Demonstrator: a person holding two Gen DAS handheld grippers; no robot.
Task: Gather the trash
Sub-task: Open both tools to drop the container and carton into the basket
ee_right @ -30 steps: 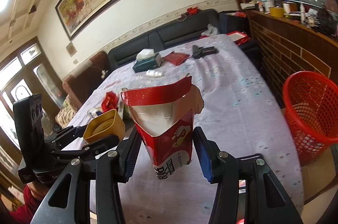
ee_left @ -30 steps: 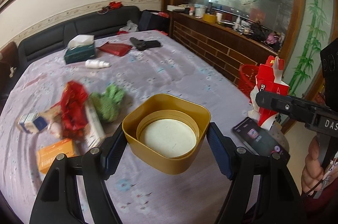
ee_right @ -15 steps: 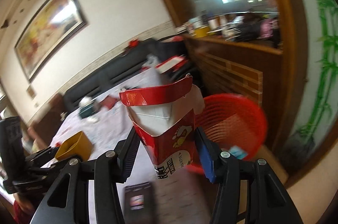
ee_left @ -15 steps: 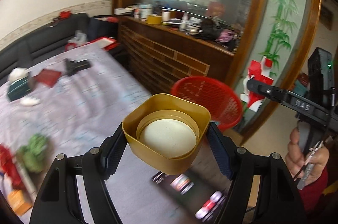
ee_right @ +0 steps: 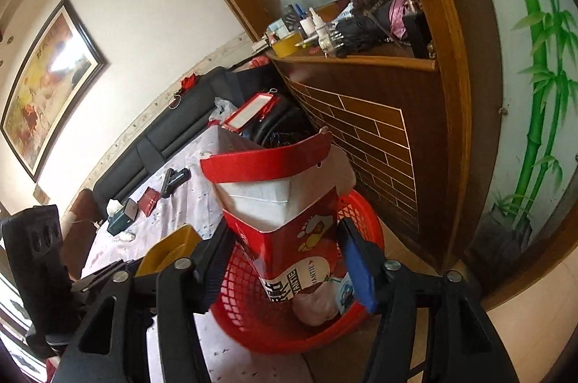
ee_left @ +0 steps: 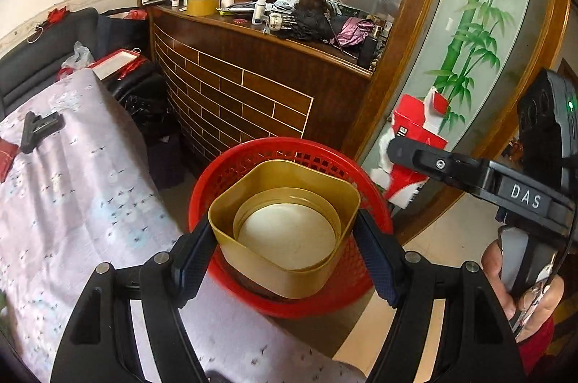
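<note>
Both grippers over the red basket (ee_left: 231, 166), each gripping trash.

Left gripper (ee_left: 285, 242) clamps the yellow tub (ee_left: 285, 224) level above the rim; right gripper (ee_right: 285, 253), angled down beside it, squeezes the torn red carton (ee_right: 289, 231) upright over the basket.

Cream wall (ee_right: 151, 7), framed painting (ee_right: 47, 79), black sofa (ee_right: 162, 137), wooden counter (ee_left: 253, 83).

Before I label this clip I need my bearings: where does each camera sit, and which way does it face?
Left wrist: rides the left gripper, looking down at the yellow tub over the red basket; right gripper and hand show.
Right wrist: rides the right gripper, holding the red carton above that basket; left gripper at left.
Shared: basket, tub, carton, wooden counter.
</note>
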